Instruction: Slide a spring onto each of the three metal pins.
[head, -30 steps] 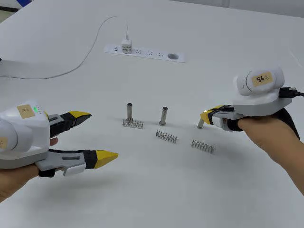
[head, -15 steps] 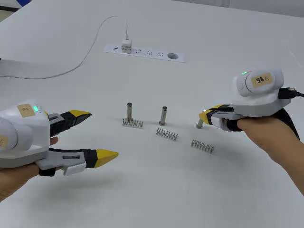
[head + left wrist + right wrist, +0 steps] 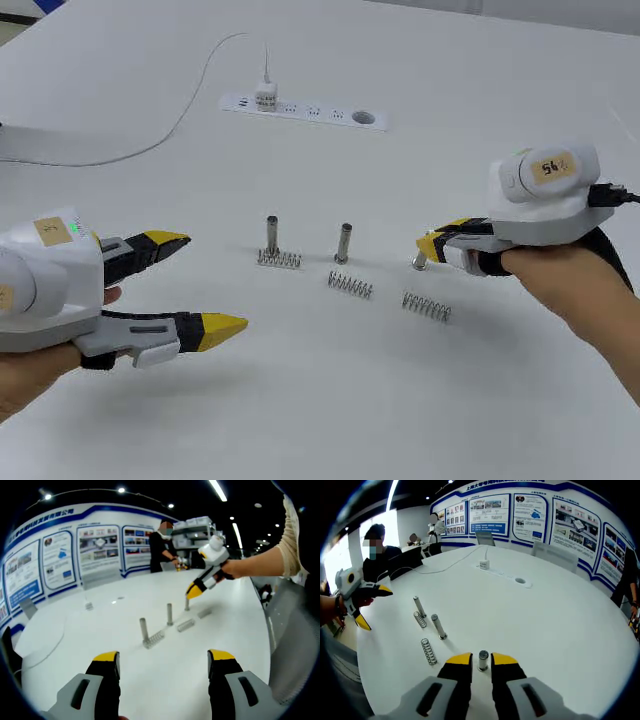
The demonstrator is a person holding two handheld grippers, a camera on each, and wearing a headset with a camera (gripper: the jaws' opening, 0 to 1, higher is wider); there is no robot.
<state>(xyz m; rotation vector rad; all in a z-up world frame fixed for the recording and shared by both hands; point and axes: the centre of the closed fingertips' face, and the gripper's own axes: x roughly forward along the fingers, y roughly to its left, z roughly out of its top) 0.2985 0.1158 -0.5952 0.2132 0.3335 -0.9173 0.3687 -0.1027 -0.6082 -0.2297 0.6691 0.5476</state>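
Three metal pins stand on the white table: the left pin (image 3: 272, 234), the middle pin (image 3: 345, 242) and the right pin (image 3: 421, 262). Three springs lie flat: one (image 3: 279, 260) at the left pin's foot, one (image 3: 350, 286) in front of the middle pin, one (image 3: 427, 306) near the right pin. My right gripper (image 3: 430, 247) is shut on the right pin (image 3: 483, 660), a jaw on either side of it. My left gripper (image 3: 198, 283) hovers open at the lower left, nothing between its fingers; from it the pins (image 3: 144, 629) and springs (image 3: 154, 638) lie ahead.
A white power strip (image 3: 303, 110) with a plugged charger (image 3: 266, 96) and a cable (image 3: 190, 105) lies at the back of the table. People stand beyond the table in the left gripper view and the right gripper view. Bare table (image 3: 330, 400) lies in front of the springs.
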